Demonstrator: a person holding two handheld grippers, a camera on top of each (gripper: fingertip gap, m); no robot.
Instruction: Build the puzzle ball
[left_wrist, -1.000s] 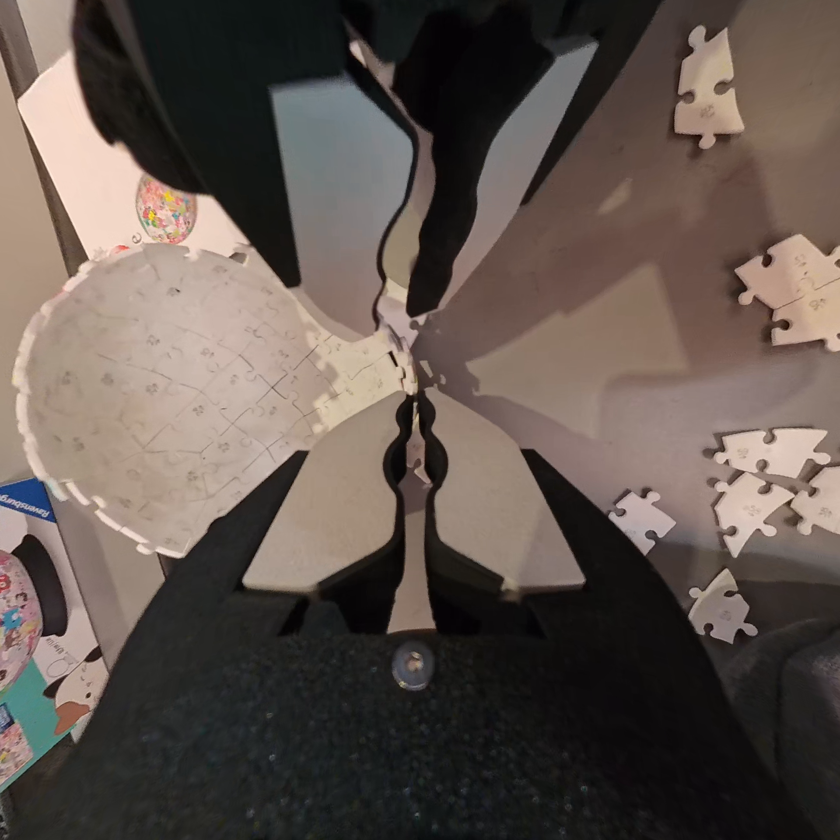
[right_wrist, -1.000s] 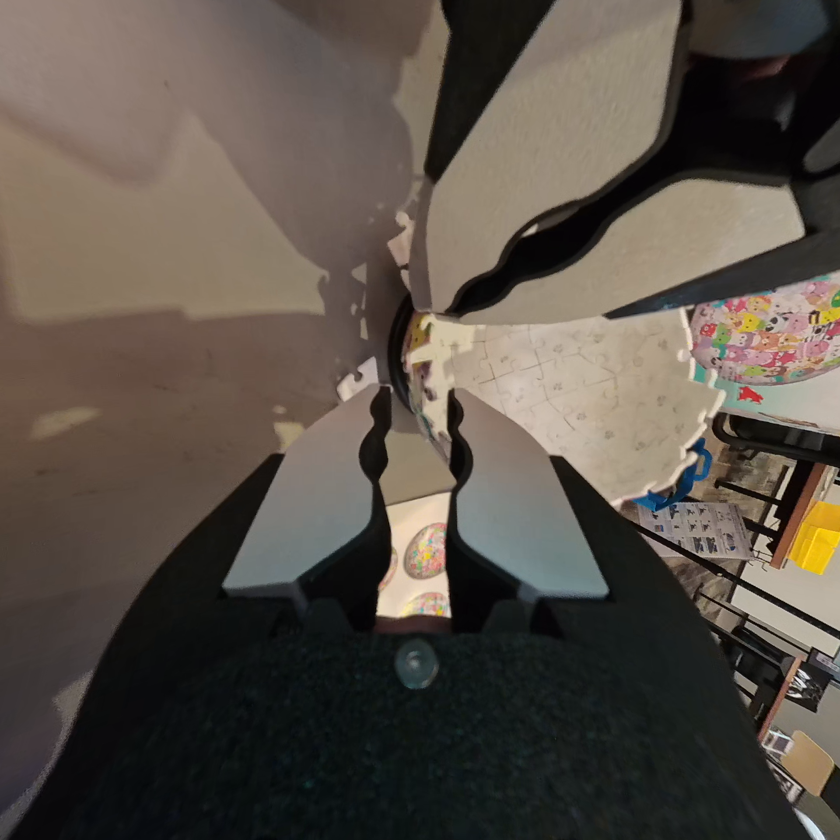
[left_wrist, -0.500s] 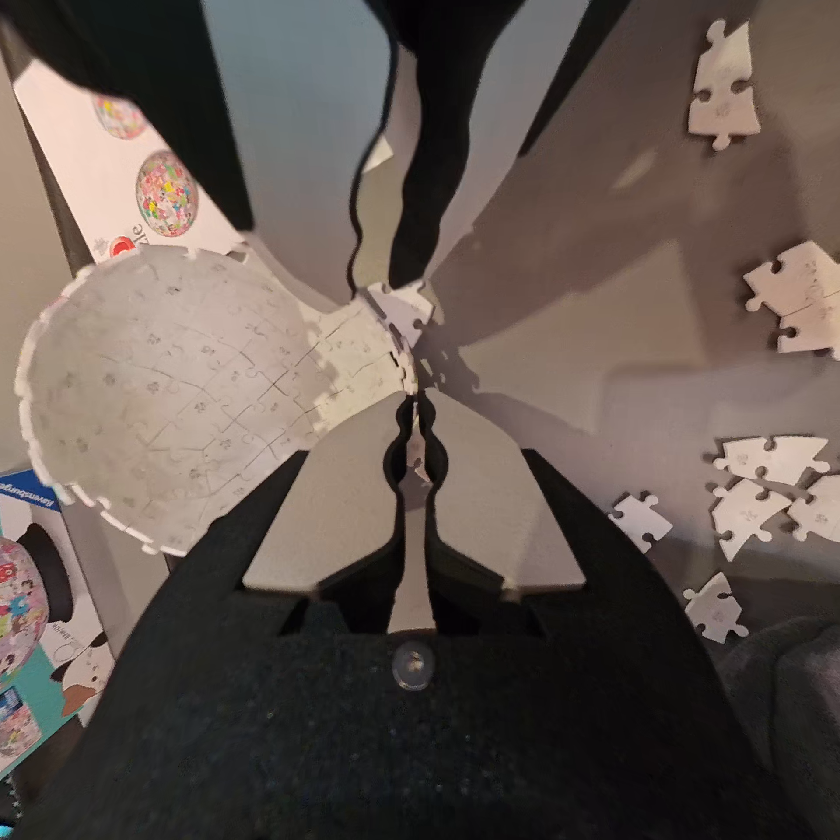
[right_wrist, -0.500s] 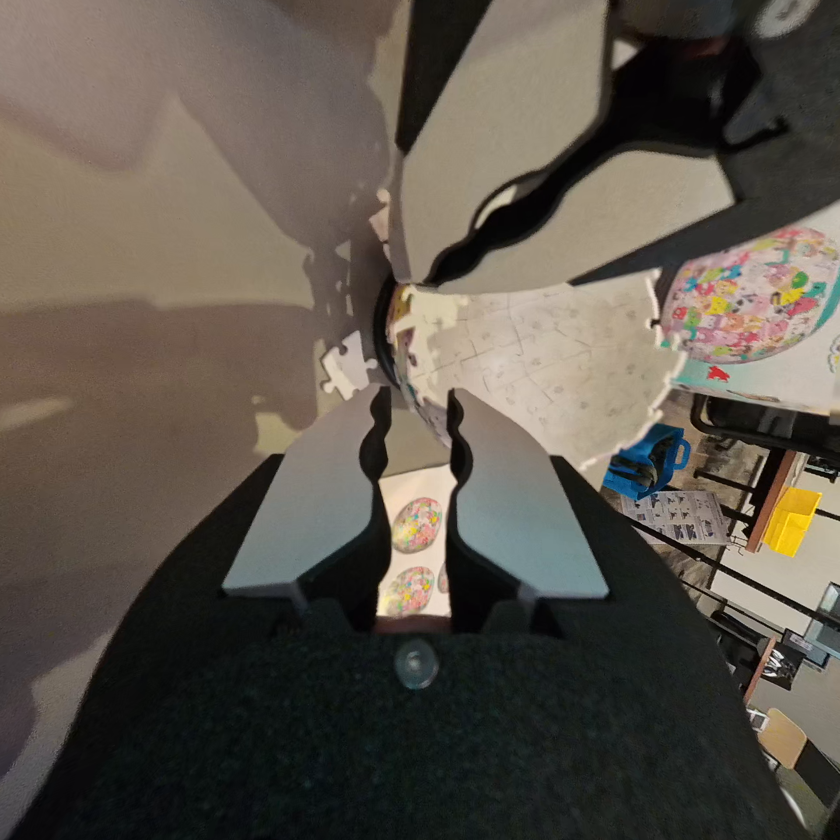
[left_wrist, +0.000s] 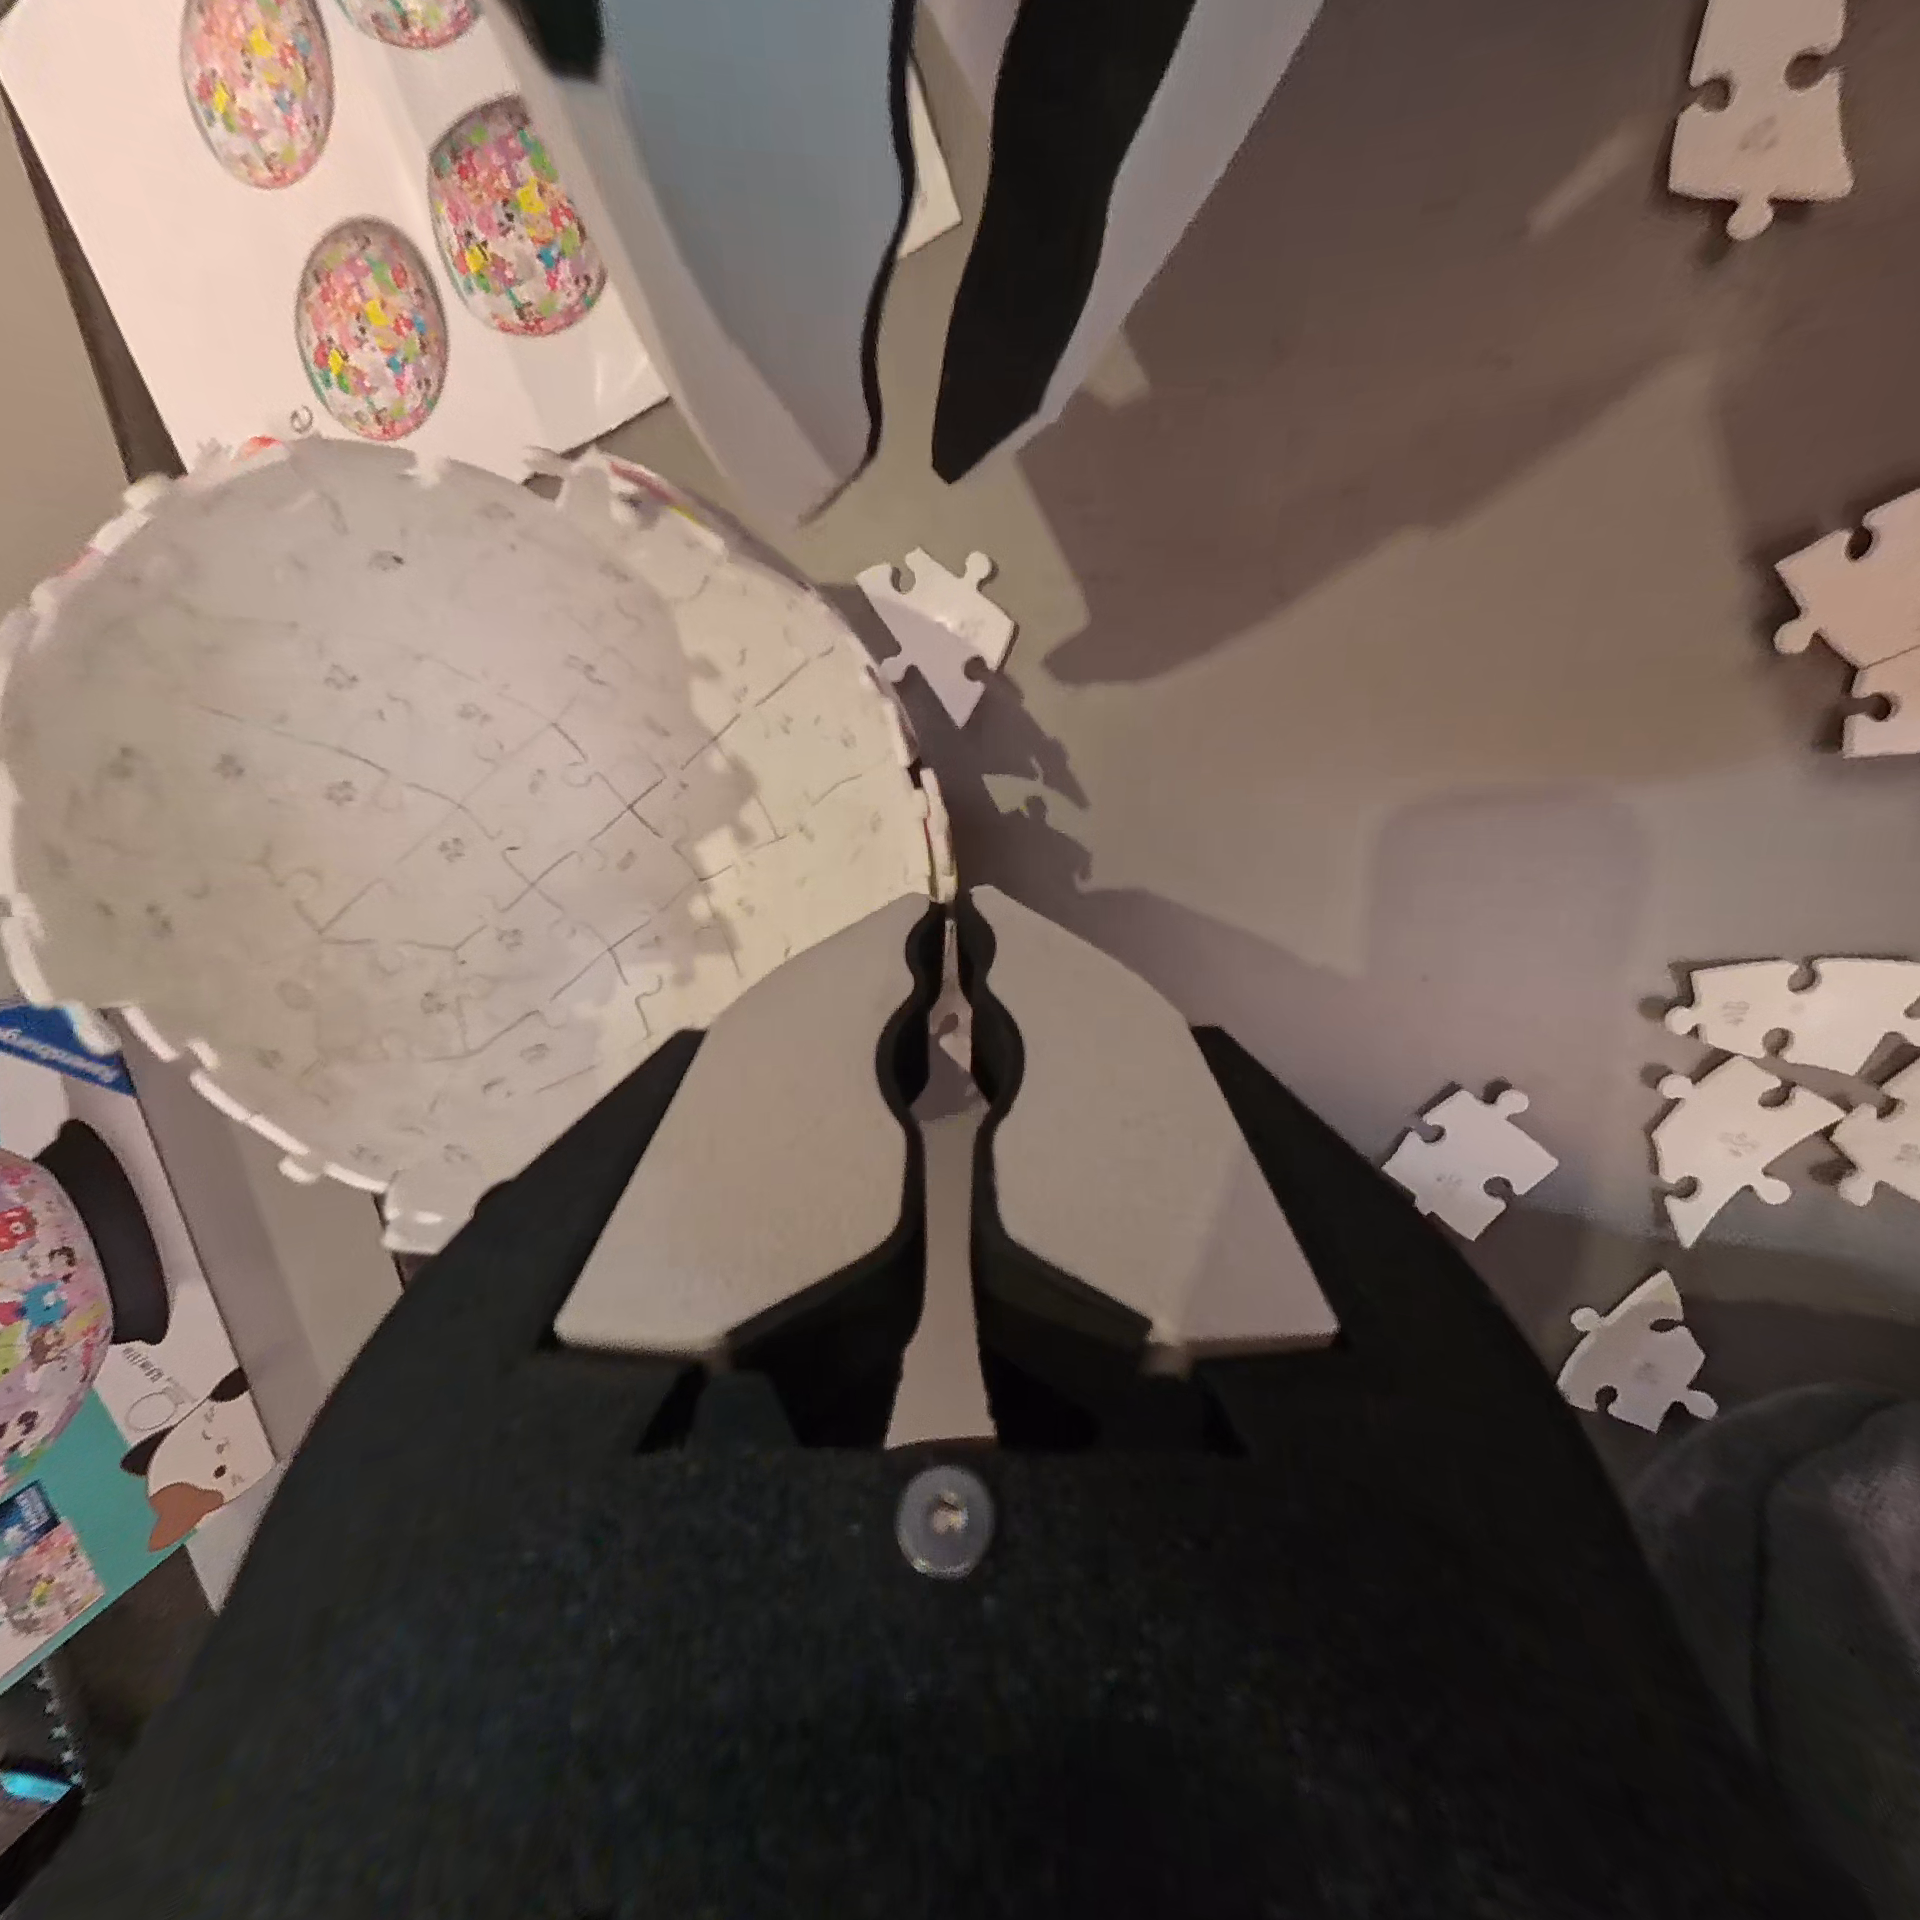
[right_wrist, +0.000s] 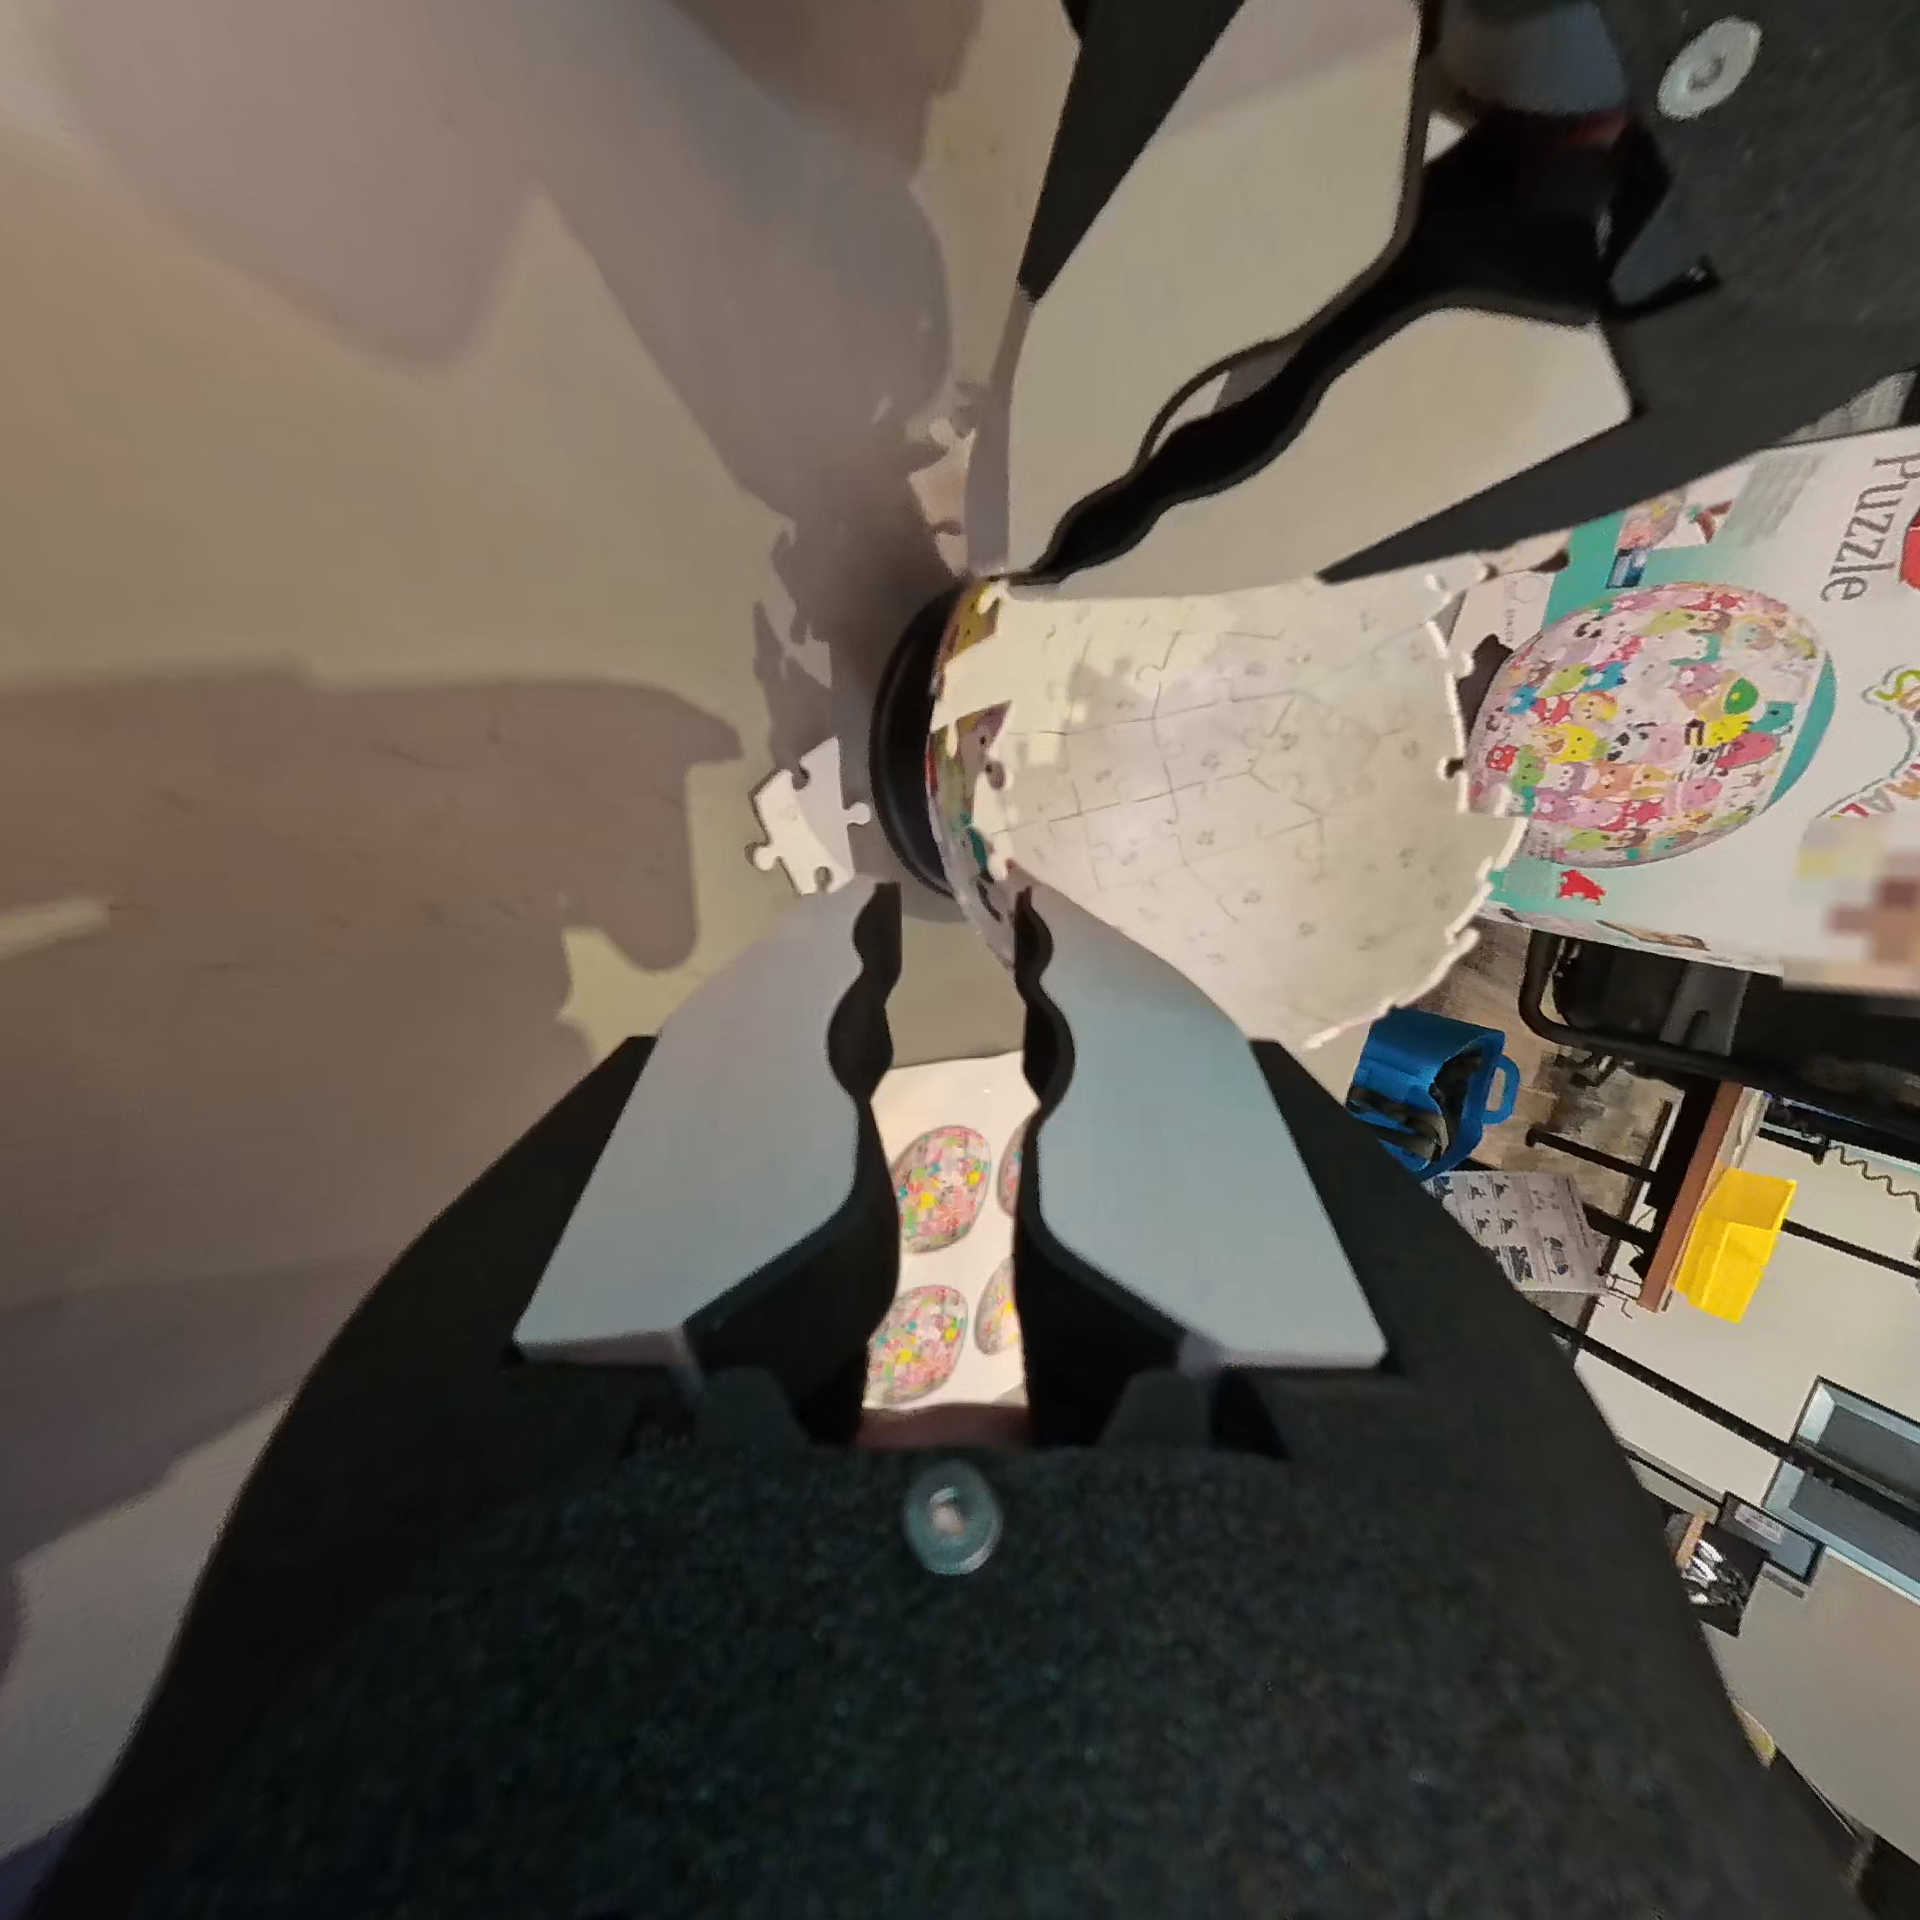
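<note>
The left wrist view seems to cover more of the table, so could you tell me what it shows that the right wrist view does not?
Only the left wrist view shows the scattered loose pieces on the grey table. Only the right wrist view shows the ball's black stand ring, a blue object and a yellow bin. Both show the half-built puzzle ball, the single loose piece by its rim, and both grippers: left gripper shut on the rim, right gripper open.

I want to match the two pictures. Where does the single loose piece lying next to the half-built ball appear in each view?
Left wrist view: the loose piece lies just above centre, at the right edge of the ball shell, beyond the left tongs.
Right wrist view: the same piece lies left of centre, beside the shell's dark ring, near the right tongs.
Shared landmark: the white inside of the shell.
</note>
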